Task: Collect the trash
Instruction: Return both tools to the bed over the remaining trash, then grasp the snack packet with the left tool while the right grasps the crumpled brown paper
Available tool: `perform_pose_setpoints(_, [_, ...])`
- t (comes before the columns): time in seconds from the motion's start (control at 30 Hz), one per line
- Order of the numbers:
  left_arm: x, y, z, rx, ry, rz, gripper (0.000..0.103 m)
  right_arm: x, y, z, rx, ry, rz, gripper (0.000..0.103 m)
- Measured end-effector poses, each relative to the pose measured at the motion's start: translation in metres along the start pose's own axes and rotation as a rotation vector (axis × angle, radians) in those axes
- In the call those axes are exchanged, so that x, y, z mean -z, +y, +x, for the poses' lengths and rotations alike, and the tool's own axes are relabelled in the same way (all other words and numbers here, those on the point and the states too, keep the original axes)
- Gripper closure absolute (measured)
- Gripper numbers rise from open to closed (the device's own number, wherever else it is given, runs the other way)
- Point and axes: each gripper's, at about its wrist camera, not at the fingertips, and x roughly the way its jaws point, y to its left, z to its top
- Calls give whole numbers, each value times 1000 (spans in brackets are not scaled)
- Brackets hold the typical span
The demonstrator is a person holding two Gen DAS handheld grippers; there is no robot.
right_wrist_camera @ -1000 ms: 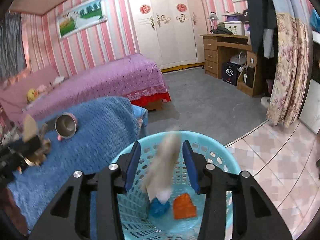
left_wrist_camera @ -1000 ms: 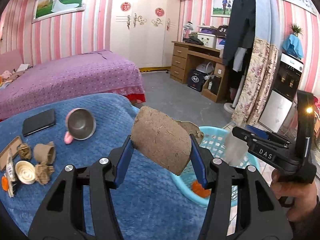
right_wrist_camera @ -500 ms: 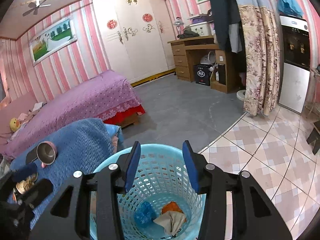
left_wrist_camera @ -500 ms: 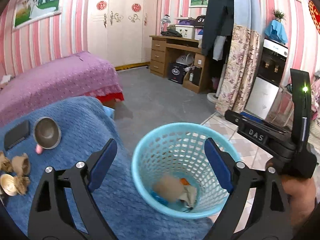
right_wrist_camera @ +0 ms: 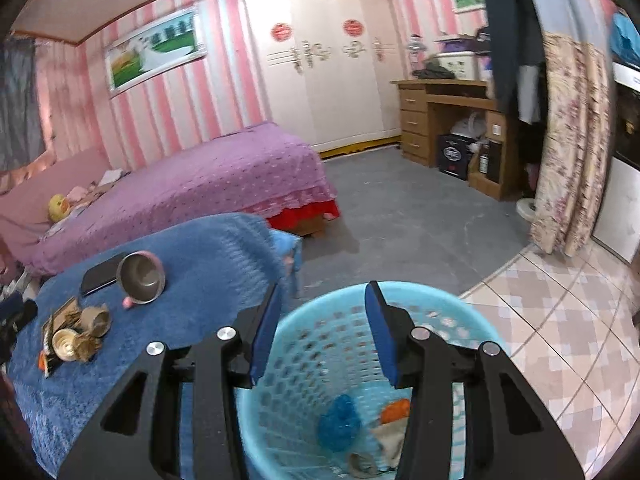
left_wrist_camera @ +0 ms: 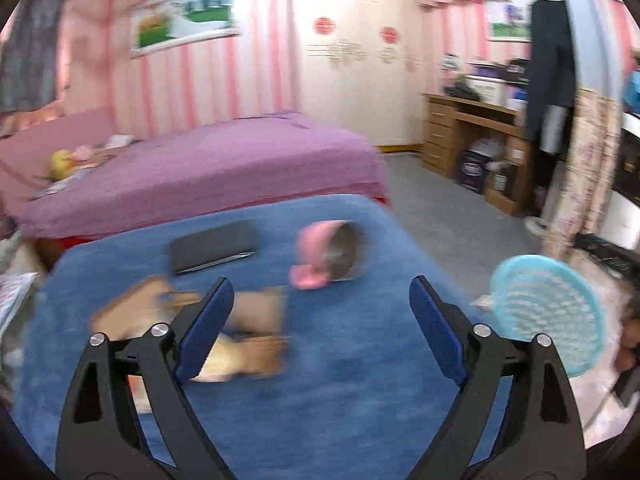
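Left wrist view, badly smeared by motion: the left gripper (left_wrist_camera: 320, 320) points down over the blue blanket (left_wrist_camera: 340, 392), its 2 jaws spread wide and opening further, with nothing between them. The remaining trash — a cluster of brown paper scraps (left_wrist_camera: 240, 320) — lies just ahead and to the left of that claw, partly hidden behind its left finger; blur hides the shape of any single piece, so no long axis can be told. From the right wrist view the same pile (right_wrist_camera: 78, 334) sits at the near left of the blanket, well apart from the right gripper (right_wrist_camera: 324, 332), whose jaws stand part-way apart, empty, over the blue basket (right_wrist_camera: 472, 320) — already holding a few scraps. The left hand is plainly the nearer one; the next grab likely calls for a short reach leftward.
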Motion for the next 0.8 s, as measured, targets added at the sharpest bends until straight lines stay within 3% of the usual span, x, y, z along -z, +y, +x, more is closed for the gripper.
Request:
perform_pose_setpoints(0.13, [33, 61, 15, -107, 52, -25, 13, 4, 37, 2, -38, 10, -40, 59])
perform_pose_setpoints(0.33, [66, 117, 40, -104, 154, -46, 13, 15, 92, 11, -97, 49, -111, 59])
perform_pose_setpoints(0.47, [73, 130, 51, -108, 187, -38, 13, 21, 126, 17, -123, 69, -163, 58])
perform_pose_setpoints(0.57, [80, 133, 59, -79, 214, -49, 21, 25, 146, 19, -140, 83, -190, 57])
perform_pose_setpoints(0.67, [82, 129, 66, -47, 245, -31, 52, 32, 166, 19, -163, 97, -224, 55])
perform_pose_setpoints(0.7, [82, 130, 68, -33, 254, -32, 70, 35, 174, 20, -177, 104, -240, 54])
perform_pose_setpoints(0.73, [81, 132, 67, -20, 243, -38, 80, 36, 178, 20, -185, 108, -250, 53])
perform_pose_setpoints(0.8, [76, 136, 59, -19, 208, -51, 88, 41, 191, 19, -210, 118, -276, 52])
